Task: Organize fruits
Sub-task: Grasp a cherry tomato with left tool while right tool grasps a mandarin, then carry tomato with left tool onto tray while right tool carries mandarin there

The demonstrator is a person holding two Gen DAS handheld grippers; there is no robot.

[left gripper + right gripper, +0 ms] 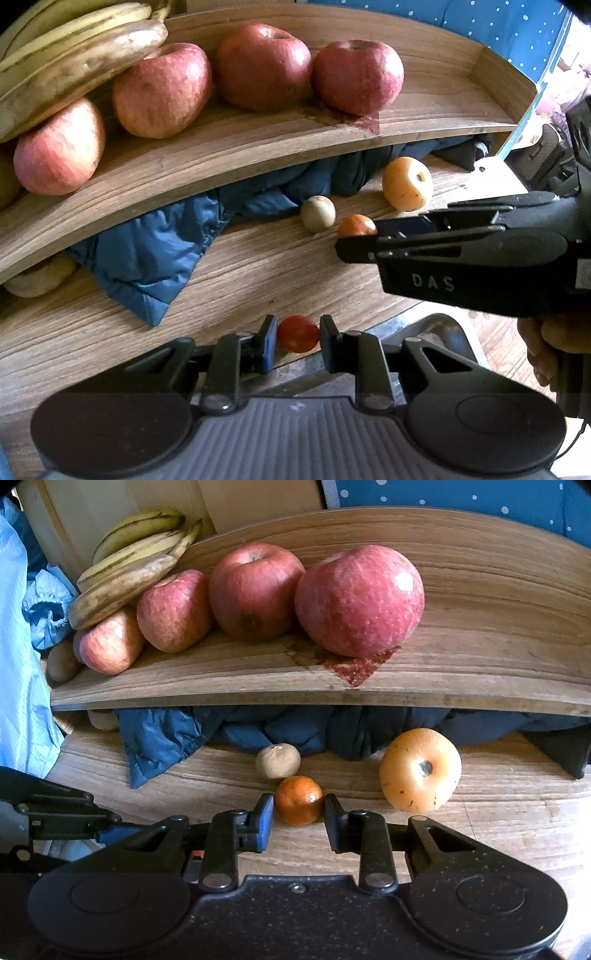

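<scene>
My left gripper [298, 341] is shut on a small red tomato [297, 333], held just above the table edge. My right gripper [298, 814] has its jaws around a small orange tangerine [298, 799] that rests on the wooden table [480, 830]; both pads sit at its sides. In the left wrist view the right gripper [356, 236] shows at the right, at the tangerine [355, 225]. A brown kiwi [278, 760] and a yellow pear [420, 770] lie beside the tangerine. Red apples [359, 600] and bananas [133, 559] sit on the raised wooden shelf [480, 672].
A crumpled blue jacket [258, 734] fills the space under the shelf, behind the kiwi. A potato [62, 662] lies at the shelf's left end. A light blue cloth [22, 664] hangs at the left. A metal chair seat [424, 332] sits below the table edge.
</scene>
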